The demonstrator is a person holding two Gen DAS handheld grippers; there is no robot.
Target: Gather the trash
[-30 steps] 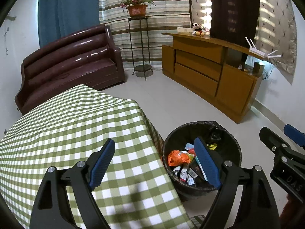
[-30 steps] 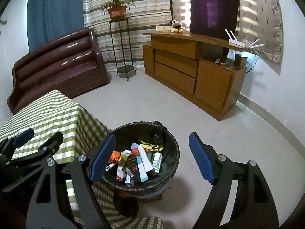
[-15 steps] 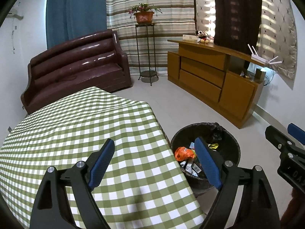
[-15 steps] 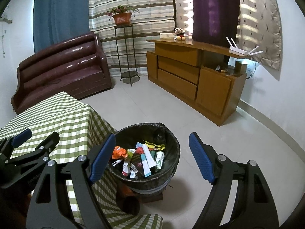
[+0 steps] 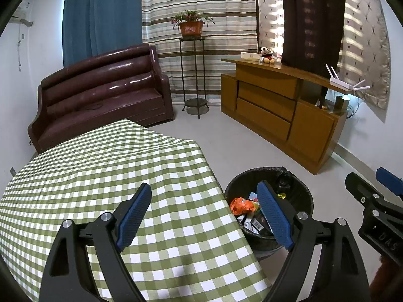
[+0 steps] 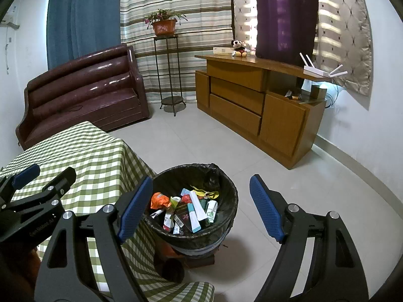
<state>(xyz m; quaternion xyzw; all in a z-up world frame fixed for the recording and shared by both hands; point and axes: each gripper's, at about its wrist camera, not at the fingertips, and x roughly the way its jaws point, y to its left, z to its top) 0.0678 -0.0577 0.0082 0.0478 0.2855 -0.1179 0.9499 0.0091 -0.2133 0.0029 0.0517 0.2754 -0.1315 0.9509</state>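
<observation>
A black-lined trash bin (image 6: 228, 188) stands on the floor by the table corner; it also shows in the left wrist view (image 5: 302, 188). It holds several wrappers and small boxes, with an orange wrapper (image 6: 159, 199) on its left side. My left gripper (image 5: 204, 214) is open and empty, above the green checked tablecloth (image 5: 100, 166) near the table's right edge. My right gripper (image 6: 201, 206) is open and empty, above the bin. The bare cloth shows no trash.
A brown sofa (image 5: 100, 93) stands behind the table. A metal plant stand with a potted plant (image 5: 192, 25) is at the back. A wooden sideboard (image 5: 277, 105) runs along the right wall. Tiled floor (image 6: 289, 176) lies right of the bin.
Both grippers have risen and pulled back, so more of the table and room shows. Both stay open and empty.
</observation>
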